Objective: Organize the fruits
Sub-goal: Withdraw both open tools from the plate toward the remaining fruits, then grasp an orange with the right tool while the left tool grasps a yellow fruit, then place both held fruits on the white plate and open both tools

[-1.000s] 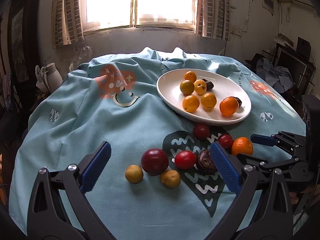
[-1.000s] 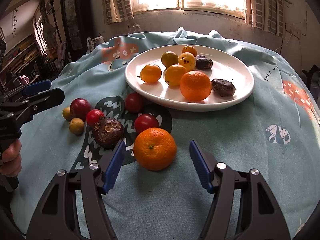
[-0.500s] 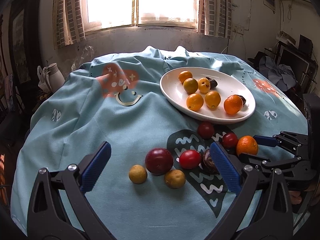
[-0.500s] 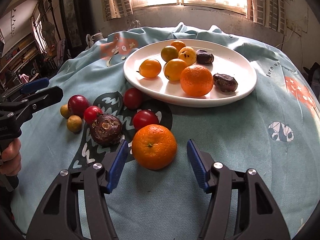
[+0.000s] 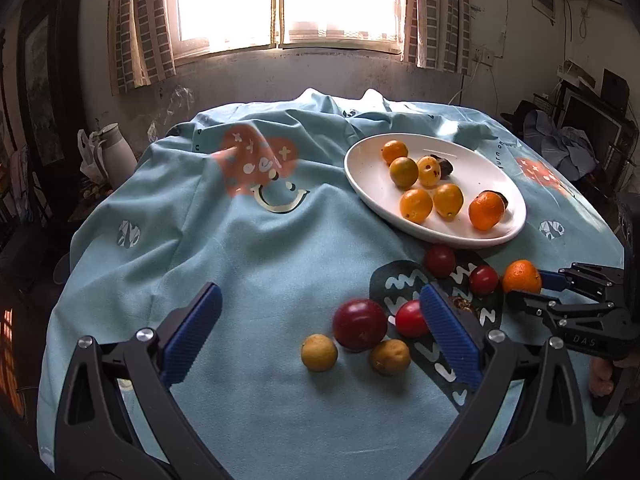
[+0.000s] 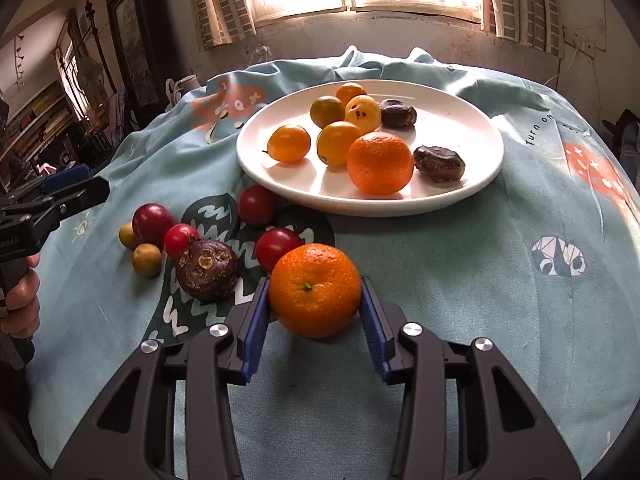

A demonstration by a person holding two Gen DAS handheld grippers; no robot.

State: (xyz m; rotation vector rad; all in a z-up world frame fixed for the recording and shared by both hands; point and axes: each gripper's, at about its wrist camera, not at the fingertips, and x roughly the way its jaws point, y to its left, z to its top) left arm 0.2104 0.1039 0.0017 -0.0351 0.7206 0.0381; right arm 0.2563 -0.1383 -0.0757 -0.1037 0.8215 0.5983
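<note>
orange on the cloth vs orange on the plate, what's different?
Place: the near orange sits on the tablecloth; the far orange lies in the white plate.
Contact: the near orange is between the closing jaws of the right gripper, pads at its sides; the far orange is untouched.
Neighbours: the near one touches a red tomato; the far one sits among yellow fruits.
Shared: round, orange, dimpled peel.

Loose orange on the blue cloth, near fruit-filled white plate.
</note>
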